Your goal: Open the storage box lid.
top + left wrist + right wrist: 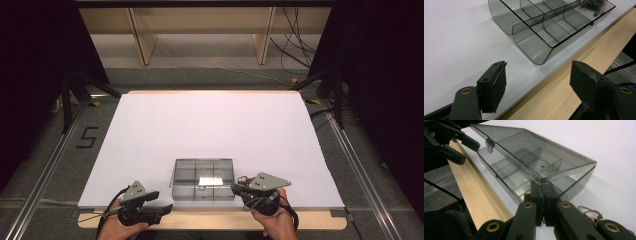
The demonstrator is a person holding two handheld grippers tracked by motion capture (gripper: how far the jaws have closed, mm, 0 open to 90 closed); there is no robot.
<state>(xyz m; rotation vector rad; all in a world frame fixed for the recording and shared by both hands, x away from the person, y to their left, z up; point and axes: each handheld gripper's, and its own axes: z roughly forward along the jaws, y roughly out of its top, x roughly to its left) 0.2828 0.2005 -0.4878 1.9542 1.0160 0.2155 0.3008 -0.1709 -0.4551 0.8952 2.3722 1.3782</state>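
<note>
A white sheet [210,135] covers a pale wooden table [215,220] whose bare front edge shows as a strip along the person's side; around it lie grey carpet, metal rails and black curtains, with a wooden shelf frame [200,35] and loose cables [295,45] on the floor behind, and a "5" marked in black tape [87,137] to the left. Near the front edge of the sheet, about midway across, sits a smoky transparent plastic compartment box [203,179] with inner dividers and a hinged lid. In the right gripper view the lid [536,152] stands tilted up from the tray, raised at the near corner, and the right gripper [543,192] has its two black jaws pressed together on that corner of the lid's edge. In the high view that right gripper [236,189] meets the box's right front corner, with the person's hand [275,220] behind it. A small tangle of brown cord [590,213] lies on the sheet just beside the right gripper. The left gripper [165,207] hovers over the wooden strip just left of the box, apart from it, held by the other hand [117,227]; in the left gripper view its jaws stand wide apart with nothing between them [537,80], pointing along the table's front edge towards the box's near end wall [534,47]. The sheet beyond the box is bare.
</note>
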